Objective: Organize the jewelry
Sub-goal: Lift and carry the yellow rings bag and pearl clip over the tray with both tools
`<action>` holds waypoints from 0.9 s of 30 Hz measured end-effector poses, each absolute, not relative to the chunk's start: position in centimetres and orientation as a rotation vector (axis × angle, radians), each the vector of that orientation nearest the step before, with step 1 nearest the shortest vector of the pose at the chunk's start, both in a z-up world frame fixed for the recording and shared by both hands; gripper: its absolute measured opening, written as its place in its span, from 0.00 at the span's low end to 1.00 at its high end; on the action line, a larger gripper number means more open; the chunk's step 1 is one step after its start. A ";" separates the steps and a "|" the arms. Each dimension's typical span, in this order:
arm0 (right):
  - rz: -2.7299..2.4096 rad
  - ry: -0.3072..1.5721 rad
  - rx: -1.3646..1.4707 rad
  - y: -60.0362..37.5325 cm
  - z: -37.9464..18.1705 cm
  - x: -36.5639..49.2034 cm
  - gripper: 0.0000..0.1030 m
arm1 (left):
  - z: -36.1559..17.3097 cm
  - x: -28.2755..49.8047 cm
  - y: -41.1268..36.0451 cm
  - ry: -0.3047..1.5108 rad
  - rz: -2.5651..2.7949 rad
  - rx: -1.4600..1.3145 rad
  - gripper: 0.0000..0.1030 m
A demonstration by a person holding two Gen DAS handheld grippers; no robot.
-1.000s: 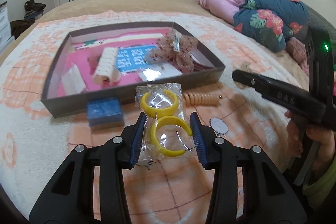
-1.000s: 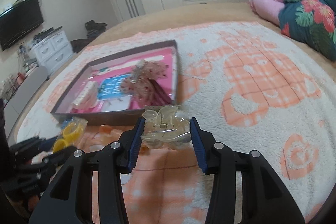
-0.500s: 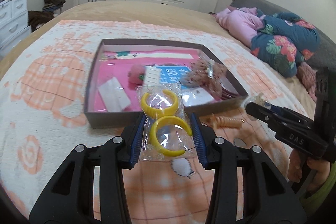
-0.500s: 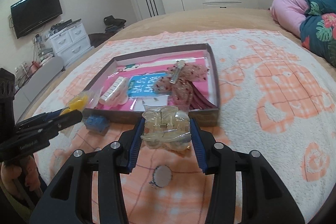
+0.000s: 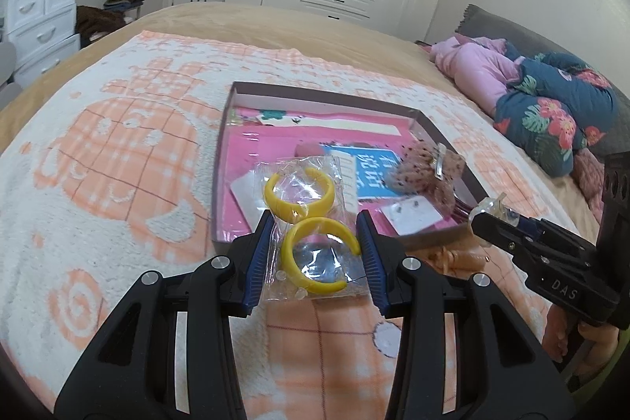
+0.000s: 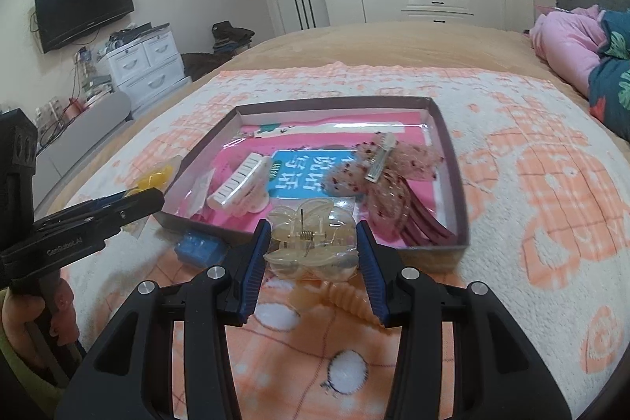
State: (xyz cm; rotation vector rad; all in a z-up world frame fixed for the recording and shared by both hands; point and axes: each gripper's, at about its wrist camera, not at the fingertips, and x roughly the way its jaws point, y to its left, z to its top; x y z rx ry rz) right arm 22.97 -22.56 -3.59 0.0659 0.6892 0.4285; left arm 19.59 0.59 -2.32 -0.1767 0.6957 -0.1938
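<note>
My left gripper (image 5: 315,254) is shut on a clear packet of two yellow hoop earrings (image 5: 307,223), held above the blanket just before the near wall of the brown box (image 5: 224,144). My right gripper (image 6: 313,247) is shut on a translucent beige claw hair clip (image 6: 311,243), raised in front of the box (image 6: 456,180). Inside the box lie a white hair clip (image 6: 244,187), a blue card (image 6: 303,172), a dotted pink bow clip (image 6: 382,168) and a card with stud earrings (image 5: 409,215). In each wrist view the other gripper shows at the side.
An orange ribbed clip (image 6: 346,298) and a small blue box (image 6: 199,248) lie on the blanket before the brown box. A pink and floral bundle of bedding (image 5: 543,105) sits at the right. A white drawer unit (image 6: 145,65) and a TV (image 6: 82,6) stand beyond the bed's left edge.
Both grippers have swung and rolled with their loads still held, so the box now sits nearer the middle of each view. The small blue box has left the left wrist view.
</note>
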 end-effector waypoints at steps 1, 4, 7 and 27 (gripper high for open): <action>0.432 0.687 0.060 -22.3 -3.5 23.2 0.41 | -2.3 19.7 0.7 0.696 -0.192 -0.179 0.33; 0.442 0.683 0.059 -21.8 -3.5 23.8 0.41 | -2.3 20.2 1.1 0.693 -0.183 -0.185 0.33; 0.444 0.680 0.055 -21.5 -3.3 24.5 0.41 | -2.1 20.8 1.5 0.688 -0.173 -0.188 0.33; 0.394 0.675 0.076 -22.1 -2.8 29.0 0.41 | -1.2 24.5 0.8 0.681 -0.163 -0.170 0.33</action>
